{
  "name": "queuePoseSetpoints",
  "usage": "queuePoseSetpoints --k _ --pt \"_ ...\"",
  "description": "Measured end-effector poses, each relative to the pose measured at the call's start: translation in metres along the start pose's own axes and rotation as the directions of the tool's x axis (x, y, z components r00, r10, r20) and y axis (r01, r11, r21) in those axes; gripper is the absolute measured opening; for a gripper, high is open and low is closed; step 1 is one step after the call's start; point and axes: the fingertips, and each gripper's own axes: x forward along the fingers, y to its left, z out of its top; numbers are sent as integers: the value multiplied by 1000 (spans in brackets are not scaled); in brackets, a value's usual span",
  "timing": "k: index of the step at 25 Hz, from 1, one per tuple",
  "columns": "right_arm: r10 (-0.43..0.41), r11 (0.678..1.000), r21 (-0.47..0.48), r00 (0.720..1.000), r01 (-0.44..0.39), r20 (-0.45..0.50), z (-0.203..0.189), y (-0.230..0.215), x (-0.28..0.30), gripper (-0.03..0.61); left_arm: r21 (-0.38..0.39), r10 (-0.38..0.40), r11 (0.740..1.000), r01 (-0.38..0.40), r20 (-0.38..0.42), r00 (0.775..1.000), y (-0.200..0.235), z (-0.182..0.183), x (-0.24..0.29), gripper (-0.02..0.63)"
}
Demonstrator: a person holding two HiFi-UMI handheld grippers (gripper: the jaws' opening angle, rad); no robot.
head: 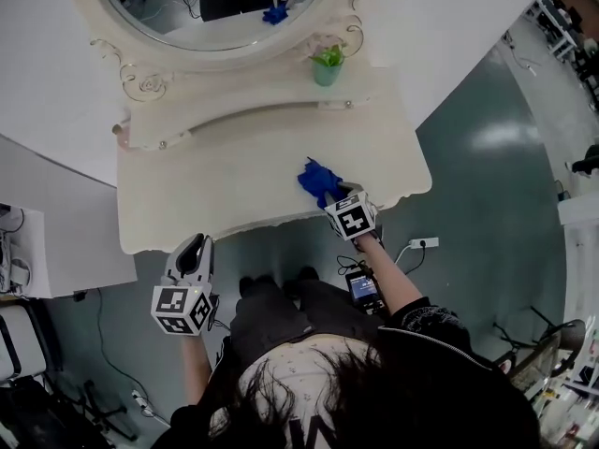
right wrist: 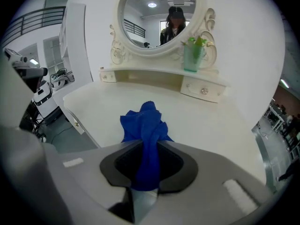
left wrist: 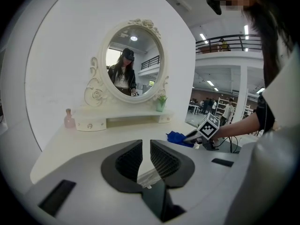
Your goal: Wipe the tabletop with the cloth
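Right gripper (head: 339,197) (right wrist: 147,150): jaws clamped on the blue cloth (head: 316,178) (right wrist: 142,122), which bunches up out of them. Cloth rests on the cream tabletop (head: 225,185) (right wrist: 211,121), right of middle, close to the near edge.

Left gripper (head: 194,249) (left wrist: 146,148): jaws drawn almost together, only a thin slit between, nothing in it. It hangs off the near edge at the left, over the floor – well apart from the cloth (left wrist: 178,138).

Surroundings:
- Oval mirror (head: 168,12) (right wrist: 157,13) (left wrist: 133,60) in a carved frame at the far side, above a raised shelf (head: 253,110) (right wrist: 159,76) with small drawers.
- Green plant pot (head: 327,66) (right wrist: 192,55) (left wrist: 161,103) on the shelf's right end, up off the flat surface.
- Pink bottle (left wrist: 69,118) at the far left, just beside the shelf's left end – the one thing seen standing on the tabletop itself besides the cloth.
- Power strip (head: 423,243) with cables on the floor, right of the table.
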Motion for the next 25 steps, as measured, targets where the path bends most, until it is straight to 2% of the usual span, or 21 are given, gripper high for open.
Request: queuePoseSetpoints --k 8,14,20,25 --pt "-122 991 57 992 123 -23 -44 -91 -38 89 26 -79 997 79 6 997 -57 7 37 37" --pt "-231 963 126 971 237 -61 -81 -165 -68 89 51 -116 992 116 1 993 -85 10 48 37" --pt "-356 912 174 927 372 -118 -109 -228 -100 89 59 -98 993 99 -20 995 -89 8 39 37" --pt "-353 902 227 930 368 -105 -111 -241 -101 89 51 -52 997 54 -35 998 -81 -2 19 37"
